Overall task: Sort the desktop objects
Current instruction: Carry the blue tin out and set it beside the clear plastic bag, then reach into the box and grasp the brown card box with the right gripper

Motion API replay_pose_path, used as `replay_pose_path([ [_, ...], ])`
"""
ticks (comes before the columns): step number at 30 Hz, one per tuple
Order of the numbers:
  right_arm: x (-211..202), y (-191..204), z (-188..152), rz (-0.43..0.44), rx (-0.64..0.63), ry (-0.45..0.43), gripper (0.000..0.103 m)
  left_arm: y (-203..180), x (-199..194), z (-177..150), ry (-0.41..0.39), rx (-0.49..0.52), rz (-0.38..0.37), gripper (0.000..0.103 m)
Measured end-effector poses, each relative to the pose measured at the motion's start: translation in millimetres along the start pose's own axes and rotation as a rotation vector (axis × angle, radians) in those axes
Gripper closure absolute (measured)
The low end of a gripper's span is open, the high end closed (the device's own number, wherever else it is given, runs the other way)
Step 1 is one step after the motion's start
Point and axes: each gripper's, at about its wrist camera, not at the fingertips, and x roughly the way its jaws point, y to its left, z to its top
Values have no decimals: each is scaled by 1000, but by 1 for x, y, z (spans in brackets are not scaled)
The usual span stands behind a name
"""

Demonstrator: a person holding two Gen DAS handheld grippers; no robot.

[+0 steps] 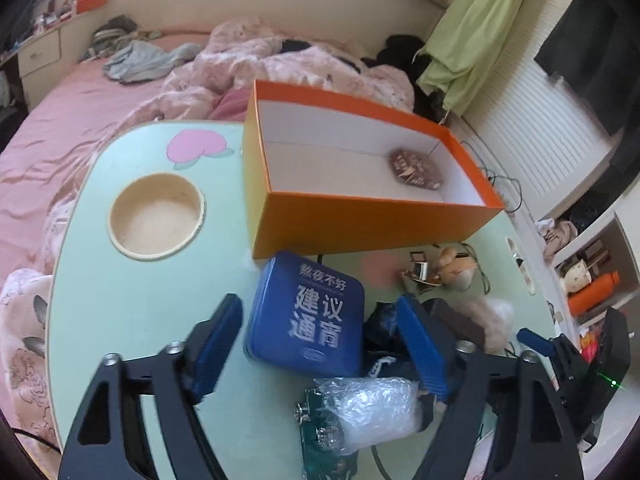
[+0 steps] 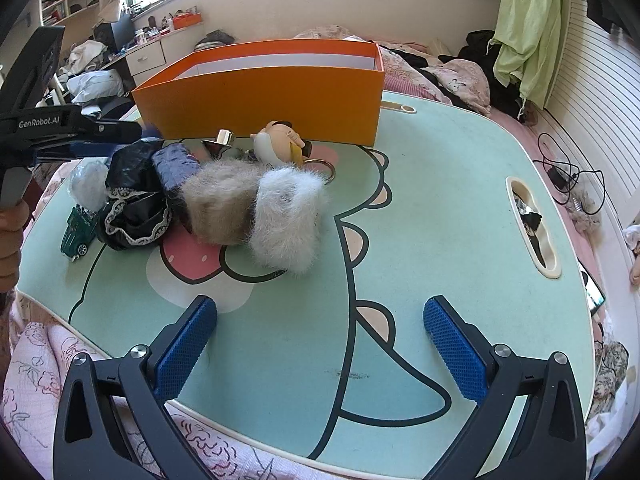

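One brown packet (image 1: 416, 169) alone in the orange box (image 1: 360, 220), both hand-held grippers spread wide, left (image 1: 320, 344), right (image 2: 320, 344)

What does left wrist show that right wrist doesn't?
Left wrist only: blue tin between the open left gripper fingers, round recess in the table, small dark item inside the box. Right wrist only: fluffy fur piece, open right gripper over bare tabletop. Both: orange box, green toy car.
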Motion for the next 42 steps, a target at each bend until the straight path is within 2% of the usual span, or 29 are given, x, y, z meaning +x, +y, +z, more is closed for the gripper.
replay_pose_path([
  [2, 0, 0, 0, 1, 1, 0, 0, 2, -9, -3, -20, 12, 31, 13],
  [5, 0, 0, 0, 0, 0, 0, 0, 8, -23, -14, -40, 39, 104, 12],
  [8, 0, 0, 0, 0, 0, 0, 0, 11, -39, -32, -57, 85, 142, 12],
  [12, 0, 0, -1, 0, 0, 0, 0, 4, -52, -60, -23, 178, 160, 12],
  [16, 0, 0, -1, 0, 0, 0, 0, -6, -60, -87, 8, 232, 101, 12],
  [19, 0, -1, -1, 0, 0, 0, 0, -20, -51, -106, 21, 253, 50, 9],
  [21, 0, -1, -1, 0, 0, 0, 0, -32, -39, -114, 29, 289, 72, 9],
  [24, 0, -1, -1, 0, 0, -1, 0, -48, -27, -119, -18, 346, 156, 4],
  [25, 0, -1, -1, 0, 0, 0, 0, -50, -24, -118, -30, 342, 156, 0],
  [31, 0, -2, -1, -4, 0, 2, 0, -47, -23, -127, -165, 298, 183, 0],
  [37, -2, 3, 10, 20, -27, 29, 1, -45, -22, -126, -195, 300, 172, 0],
  [40, -21, 8, 37, 42, -54, -33, 5, -45, -22, -126, -200, 300, 169, 0],
  [42, -41, 12, 66, 53, -66, -93, 8, -45, -22, -126, -203, 301, 167, 0],
])
